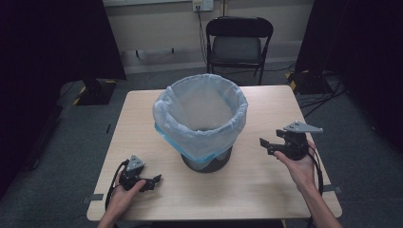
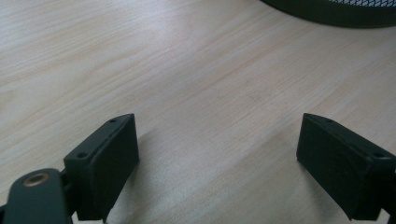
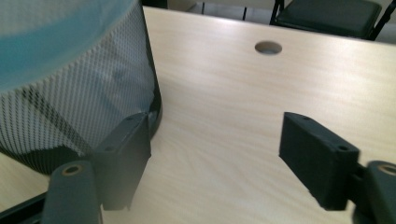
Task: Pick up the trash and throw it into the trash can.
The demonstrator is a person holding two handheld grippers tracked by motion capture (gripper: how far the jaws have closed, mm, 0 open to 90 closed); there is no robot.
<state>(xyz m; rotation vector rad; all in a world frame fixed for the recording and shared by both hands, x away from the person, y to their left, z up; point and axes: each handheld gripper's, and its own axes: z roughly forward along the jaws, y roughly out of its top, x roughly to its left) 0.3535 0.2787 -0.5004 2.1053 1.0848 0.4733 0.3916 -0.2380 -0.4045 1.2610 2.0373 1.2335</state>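
A black mesh wastebasket (image 1: 207, 161) stands near the middle of a pale wooden bench (image 1: 266, 190), lined with a translucent white bag (image 1: 199, 114) whose top is folded out over the rim and hangs partway down the outside; a strip of blue plastic shows along the bag's lower edge. The left gripper (image 1: 153, 182), held in the person's left hand (image 1: 124, 194), sits low on the bench in front of the wastebasket and to its left, a little apart from it, pointing toward its base. In the left gripper view its jaws stand wide apart over bare wood with nothing between them, and the dark base of the wastebasket curves along the top edge. The right gripper (image 1: 266, 145), held in the person's right hand (image 1: 300, 167), is just right of the wastebasket, near its lower wall and pointing at it. In the right gripper view its jaws are open and empty, one jaw close beside the mesh wall. A round cable hole (image 3: 268, 47) lies in the bench beyond the wastebasket. A dark folding chair (image 1: 238, 43) stands on the floor behind the wastebasket, past the bench's far edge.
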